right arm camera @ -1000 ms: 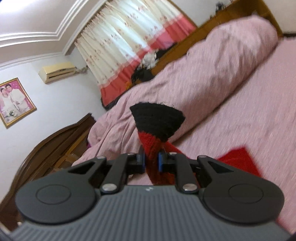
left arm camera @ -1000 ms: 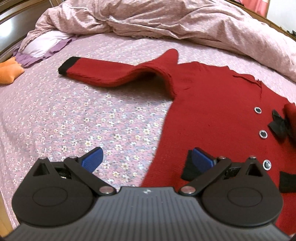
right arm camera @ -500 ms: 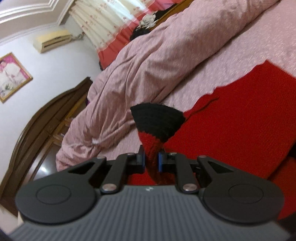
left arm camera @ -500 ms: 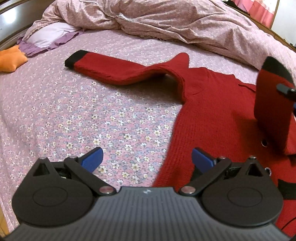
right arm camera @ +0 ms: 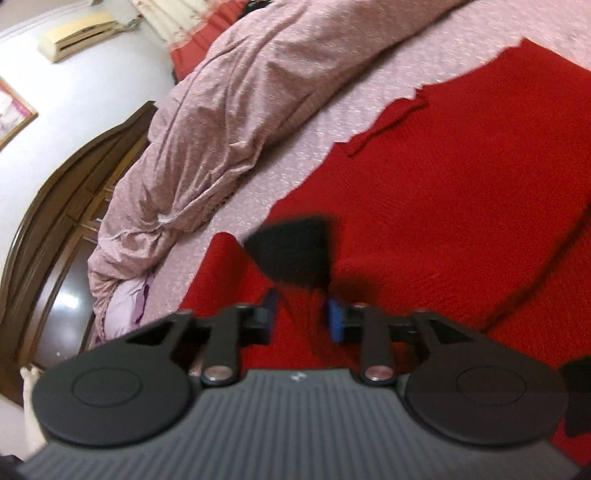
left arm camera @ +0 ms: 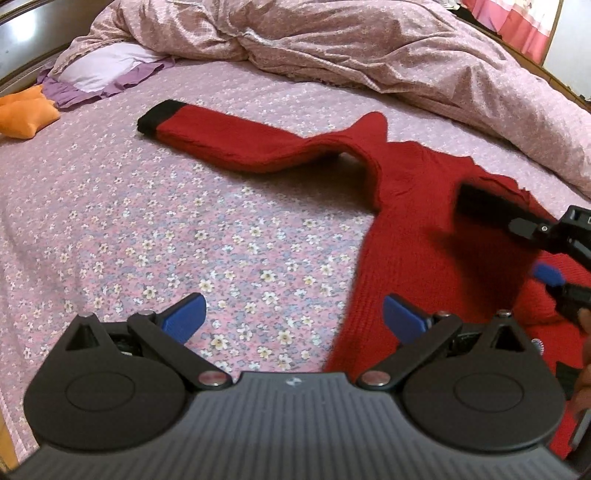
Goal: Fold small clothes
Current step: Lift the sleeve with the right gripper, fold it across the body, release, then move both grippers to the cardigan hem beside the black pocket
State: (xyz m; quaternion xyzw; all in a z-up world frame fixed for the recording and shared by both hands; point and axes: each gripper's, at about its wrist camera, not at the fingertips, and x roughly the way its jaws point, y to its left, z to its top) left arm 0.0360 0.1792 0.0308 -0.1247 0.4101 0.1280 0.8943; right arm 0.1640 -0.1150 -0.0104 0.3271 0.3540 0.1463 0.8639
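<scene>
Since a moment back, the right gripper has swung in over the chest of the red cardigan, bringing the black-cuffed sleeve across with it, where a second earlier that sleeve was held up in the air.

From the left wrist view, the left gripper hangs with its jaws wide apart and nothing between them; the cardigan's side edge lies just ahead of its right pad, the flowered bedsheet ahead of its left. The other sleeve stretches away flat beyond the jaws, its cuff pointing toward an orange cushion and a lilac pillow.

From the right wrist view, the right gripper's jaws are opening. The black cuff sits just ahead of them, blurred, and the blue pads no longer seem to press on it, so I take it as let go. To my eye this sleeve fold is nearly finished. Doing it well means letting the cuff settle flat on the chest, then drawing the gripper straight back so a pad does not drag the knit out of place. The outstretched sleeve looks like the next one to bring in.

Beyond the jaws a rumpled pink quilt is heaped along the bed, with a dark wooden headboard, a wall air conditioner and curtains behind. The soft mattress will give under any press.
</scene>
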